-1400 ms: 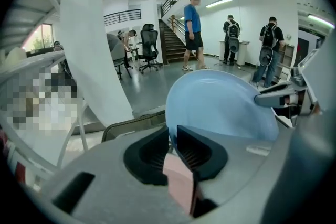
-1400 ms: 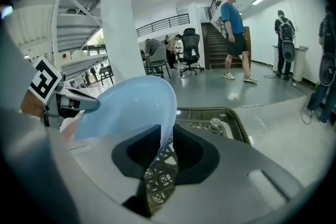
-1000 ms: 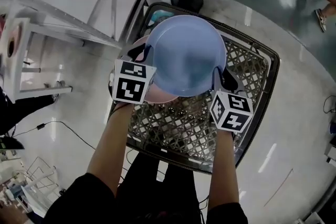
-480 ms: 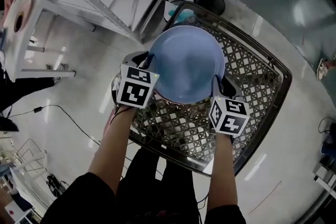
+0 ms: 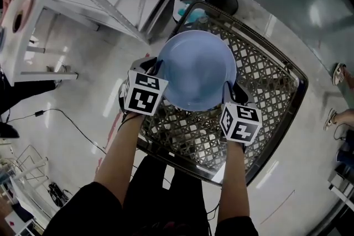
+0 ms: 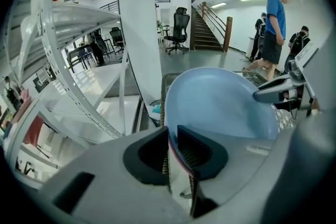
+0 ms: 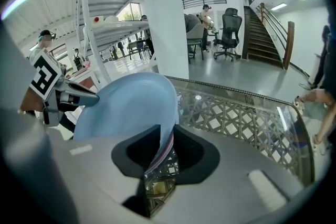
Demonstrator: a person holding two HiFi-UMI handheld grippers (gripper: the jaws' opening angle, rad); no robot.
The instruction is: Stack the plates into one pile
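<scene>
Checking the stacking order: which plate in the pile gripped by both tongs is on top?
The light blue plate: its whole face shows uppermost, while the other plates show only as thin pink and purple rim edges beneath it.

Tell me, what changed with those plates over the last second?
A pink plate that stuck out from under the blue plate's left edge has slid beneath it. The head view no longer shows it, only a thin pinkish edge shows between the jaws. Nothing was taken or let go. The left gripper and right gripper stay clamped on the pile's rim over the lattice basket.
</scene>
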